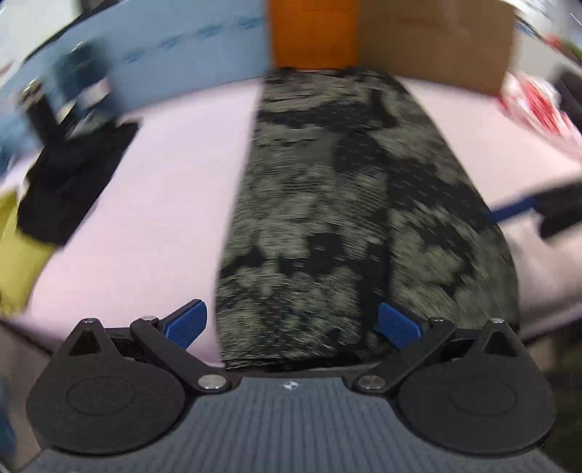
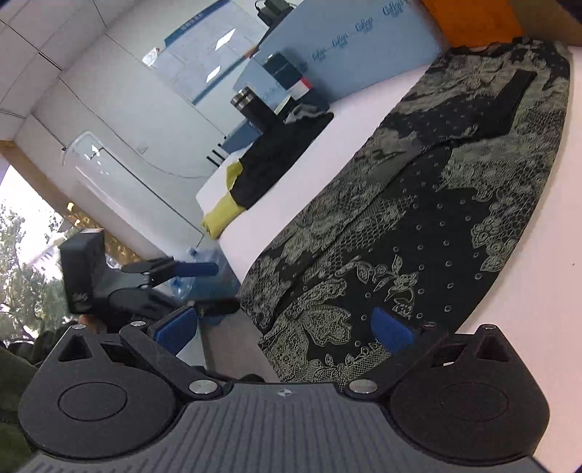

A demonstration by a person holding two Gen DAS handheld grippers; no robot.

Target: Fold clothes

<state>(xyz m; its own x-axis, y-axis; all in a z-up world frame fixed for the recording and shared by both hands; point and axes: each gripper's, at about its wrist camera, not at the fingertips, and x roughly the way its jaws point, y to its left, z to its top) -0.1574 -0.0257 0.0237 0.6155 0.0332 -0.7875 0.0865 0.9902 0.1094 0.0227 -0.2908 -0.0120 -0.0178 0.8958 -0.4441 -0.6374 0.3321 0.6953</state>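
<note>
A black garment with a pale lace-like print lies folded into a long strip on the pale pink table, running from the near edge to the far edge. It also shows in the right wrist view. My left gripper is open and empty, its blue fingertips straddling the garment's near end. My right gripper is open and empty at the garment's near corner. The left gripper also shows in the right wrist view, off the table's edge. The left view is motion-blurred.
A black cloth over a yellow one lies at the table's left side. A blue board, an orange box and a cardboard box stand along the far edge. A dark flask stands beyond the black cloth.
</note>
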